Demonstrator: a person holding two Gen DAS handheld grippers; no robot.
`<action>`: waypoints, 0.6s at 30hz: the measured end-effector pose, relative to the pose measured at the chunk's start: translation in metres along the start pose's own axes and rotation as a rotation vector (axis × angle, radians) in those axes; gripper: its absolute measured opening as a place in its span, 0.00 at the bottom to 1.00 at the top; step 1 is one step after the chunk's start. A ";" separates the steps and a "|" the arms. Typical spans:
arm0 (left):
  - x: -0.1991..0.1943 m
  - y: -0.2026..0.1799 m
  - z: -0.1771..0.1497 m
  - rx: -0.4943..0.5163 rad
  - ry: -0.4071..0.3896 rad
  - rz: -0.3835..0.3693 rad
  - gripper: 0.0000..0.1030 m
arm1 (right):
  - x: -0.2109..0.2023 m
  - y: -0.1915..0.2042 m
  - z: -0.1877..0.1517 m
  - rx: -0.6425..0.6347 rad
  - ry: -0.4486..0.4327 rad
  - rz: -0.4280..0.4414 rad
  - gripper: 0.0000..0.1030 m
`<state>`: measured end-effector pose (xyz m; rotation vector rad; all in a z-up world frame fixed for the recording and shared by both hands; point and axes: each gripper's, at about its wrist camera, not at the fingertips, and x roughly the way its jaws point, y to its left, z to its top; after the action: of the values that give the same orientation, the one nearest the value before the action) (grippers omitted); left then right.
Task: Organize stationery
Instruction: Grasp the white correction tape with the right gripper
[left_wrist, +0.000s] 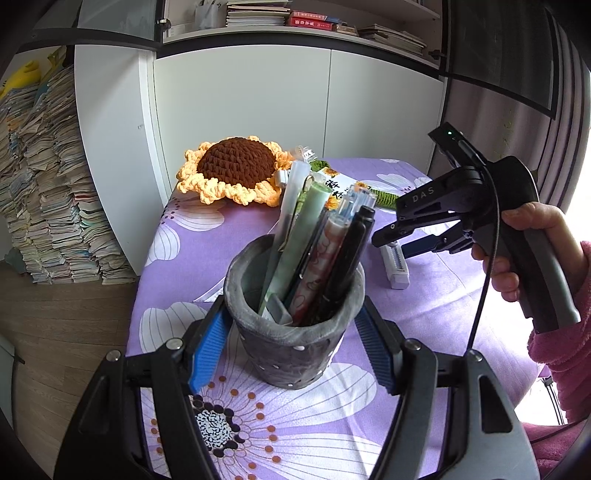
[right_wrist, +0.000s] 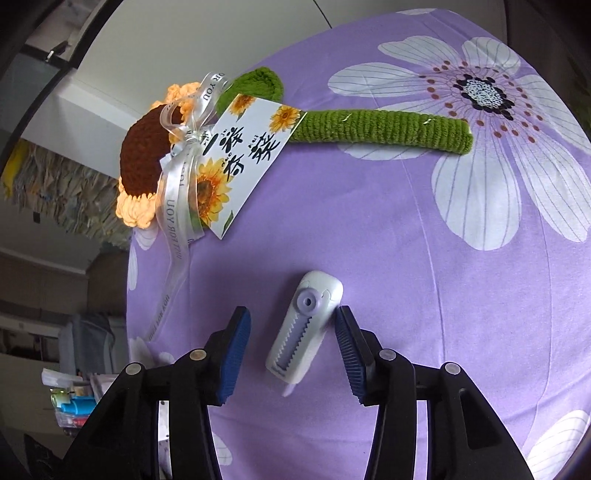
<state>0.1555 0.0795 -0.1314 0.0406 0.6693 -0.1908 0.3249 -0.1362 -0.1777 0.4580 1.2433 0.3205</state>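
Loosely, ribbed blue claw (right_wrist: 291, 354) pads flank smooth, perhaps plastic, cutter (right_wrist: 303, 328).

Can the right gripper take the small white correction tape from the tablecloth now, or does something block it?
Probably yes. The right gripper is open with the white correction tape lying between its blue pads, nothing over it. One pad sits almost against the tape; the crochet sunflower lies well beyond.

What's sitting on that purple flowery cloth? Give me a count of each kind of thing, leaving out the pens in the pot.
Grey pen holder: 1
Crochet sunflower, with its card and ribbon: 1
White plastic piece with a toothed slider: 1
Total: 3
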 end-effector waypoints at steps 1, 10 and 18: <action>0.000 0.000 0.000 0.001 0.000 0.001 0.65 | 0.003 0.007 0.001 -0.024 -0.001 -0.014 0.47; 0.000 0.000 0.001 0.002 0.000 0.012 0.65 | 0.019 0.052 -0.001 -0.281 -0.038 -0.215 0.47; -0.001 -0.003 0.005 0.008 -0.014 0.030 0.74 | 0.018 0.054 -0.005 -0.328 -0.058 -0.226 0.47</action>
<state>0.1572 0.0760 -0.1273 0.0566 0.6531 -0.1647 0.3261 -0.0797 -0.1668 0.0441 1.1469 0.3092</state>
